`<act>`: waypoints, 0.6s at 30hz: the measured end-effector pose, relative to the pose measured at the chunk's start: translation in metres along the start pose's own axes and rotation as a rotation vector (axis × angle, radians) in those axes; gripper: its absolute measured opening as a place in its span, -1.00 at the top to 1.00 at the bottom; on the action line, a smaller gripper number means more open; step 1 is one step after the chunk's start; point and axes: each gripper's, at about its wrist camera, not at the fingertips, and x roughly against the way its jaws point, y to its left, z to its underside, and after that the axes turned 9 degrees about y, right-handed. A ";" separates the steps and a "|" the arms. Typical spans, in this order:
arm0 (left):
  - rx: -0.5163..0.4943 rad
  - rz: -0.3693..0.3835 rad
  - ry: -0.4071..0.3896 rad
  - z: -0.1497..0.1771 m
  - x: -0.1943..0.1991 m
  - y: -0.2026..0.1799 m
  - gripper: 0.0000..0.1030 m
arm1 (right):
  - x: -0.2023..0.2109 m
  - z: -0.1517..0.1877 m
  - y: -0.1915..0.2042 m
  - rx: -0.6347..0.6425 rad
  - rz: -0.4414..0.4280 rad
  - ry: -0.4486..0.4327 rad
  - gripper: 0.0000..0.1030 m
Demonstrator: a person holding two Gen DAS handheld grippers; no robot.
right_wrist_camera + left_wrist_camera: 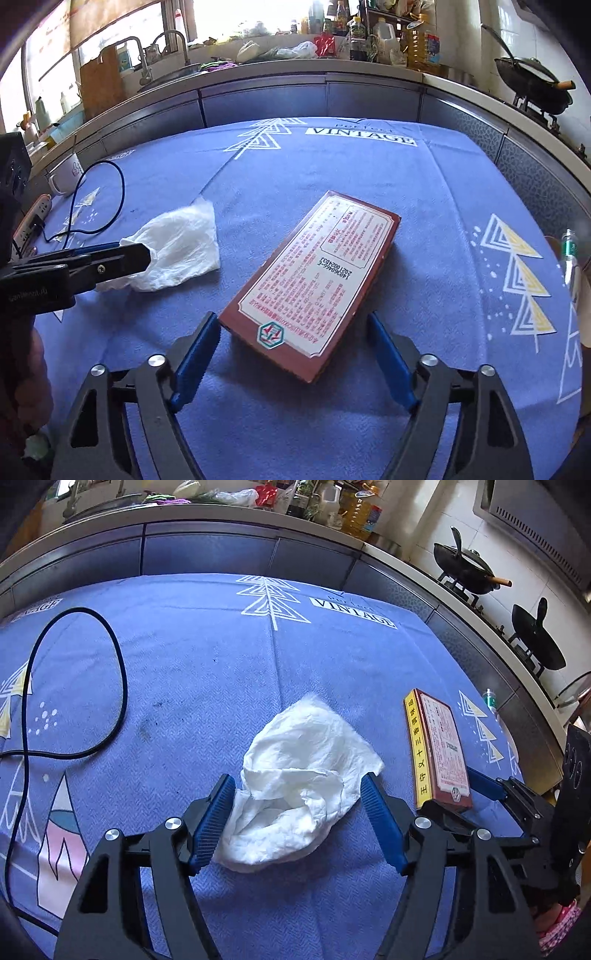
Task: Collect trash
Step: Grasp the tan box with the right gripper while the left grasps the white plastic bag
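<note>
A crumpled white tissue (306, 746) (184, 240) lies on the blue patterned tablecloth (207, 657). My left gripper (298, 779) is open, with its blue pads on either side of the tissue's near end, at its edges without squeezing it. To the right lies a flat red-brown box (439, 746) (317, 269) with a printed white label. My right gripper (292, 317) is open and straddles the box's near end, both pads a little clear of its sides. In the right wrist view the left gripper (122, 254) shows side-on at the tissue.
A black cable (118, 672) loops over the left of the table toward a power strip (31, 221) and a white mug (66, 177). A small green-capped bottle (569, 243) stands at the right edge. Behind runs a counter with woks (465, 568).
</note>
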 end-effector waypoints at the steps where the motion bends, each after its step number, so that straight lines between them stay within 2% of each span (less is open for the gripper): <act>1: 0.004 0.008 -0.001 -0.001 0.000 0.000 -0.36 | 0.004 0.001 -0.003 -0.007 0.030 -0.012 -0.43; 8: -0.015 -0.004 0.003 0.001 -0.006 -0.004 -0.40 | 0.024 0.014 -0.028 -0.076 0.139 -0.069 -0.58; 12: -0.041 -0.001 0.009 0.003 -0.008 -0.011 -0.52 | 0.028 0.018 -0.030 -0.102 0.102 -0.087 -0.76; 15: -0.058 -0.017 0.009 0.004 -0.009 -0.013 -0.53 | 0.023 0.017 -0.023 -0.080 0.086 -0.078 -0.78; 17: -0.063 -0.035 0.003 0.005 -0.010 -0.014 -0.42 | 0.016 0.016 -0.023 -0.081 0.074 -0.066 -0.78; 18: -0.070 -0.060 -0.003 0.006 -0.010 -0.015 -0.19 | 0.013 0.016 -0.023 -0.086 0.068 -0.061 -0.78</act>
